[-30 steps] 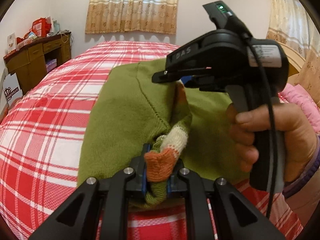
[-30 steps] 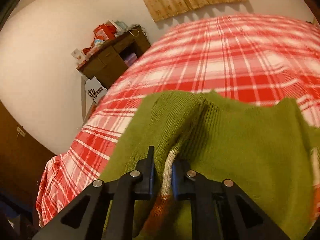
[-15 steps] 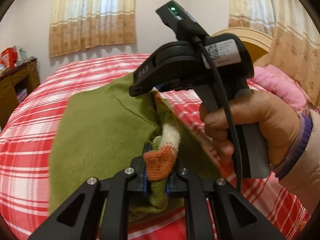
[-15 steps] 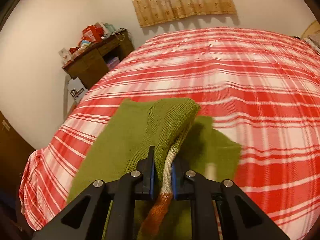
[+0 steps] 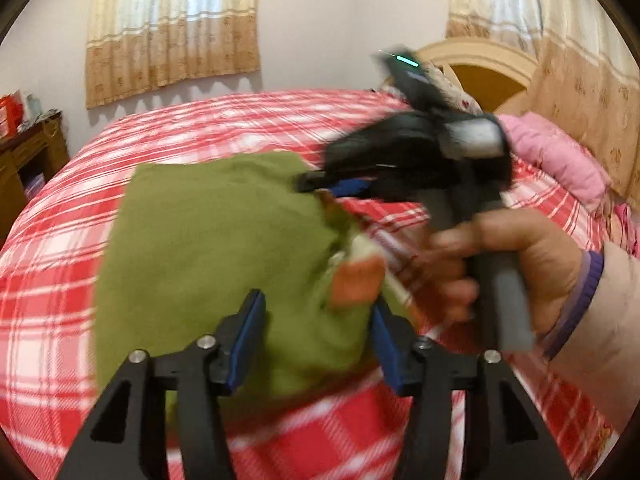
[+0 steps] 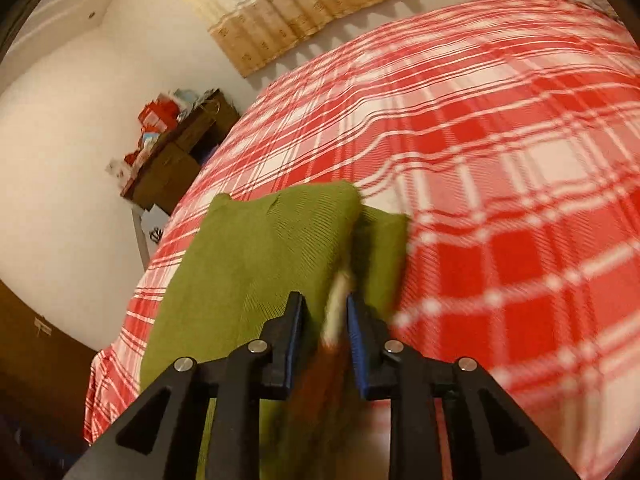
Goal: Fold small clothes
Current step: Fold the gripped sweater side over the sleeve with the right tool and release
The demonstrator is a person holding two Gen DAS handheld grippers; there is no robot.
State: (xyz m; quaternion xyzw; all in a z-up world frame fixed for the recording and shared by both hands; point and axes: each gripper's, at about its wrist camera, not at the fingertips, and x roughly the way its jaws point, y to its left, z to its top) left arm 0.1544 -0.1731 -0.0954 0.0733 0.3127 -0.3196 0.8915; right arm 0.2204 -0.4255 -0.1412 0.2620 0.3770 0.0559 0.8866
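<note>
A small green knitted sweater (image 5: 216,240) with an orange and white striped cuff (image 5: 356,280) lies folded on the red plaid bed (image 5: 60,280). My left gripper (image 5: 318,336) is open, its jaws wide apart over the near edge of the sweater, with the cuff between them. My right gripper (image 6: 324,332) shows in the left wrist view (image 5: 320,184) above the sweater's right edge. Its jaws stand partly apart around the striped cuff (image 6: 336,312), and the green sweater (image 6: 256,264) spreads in front. Both views are motion blurred.
A wooden desk with red boxes (image 6: 172,152) stands left of the bed by the wall. A pink quilt (image 5: 560,160) and a wooden headboard (image 5: 492,76) are at the right. Curtains (image 5: 172,28) hang behind the bed.
My left gripper has opened and let go of the cuff. My right gripper's jaws have widened around the cuff. The folded sweater has dropped onto the bed.
</note>
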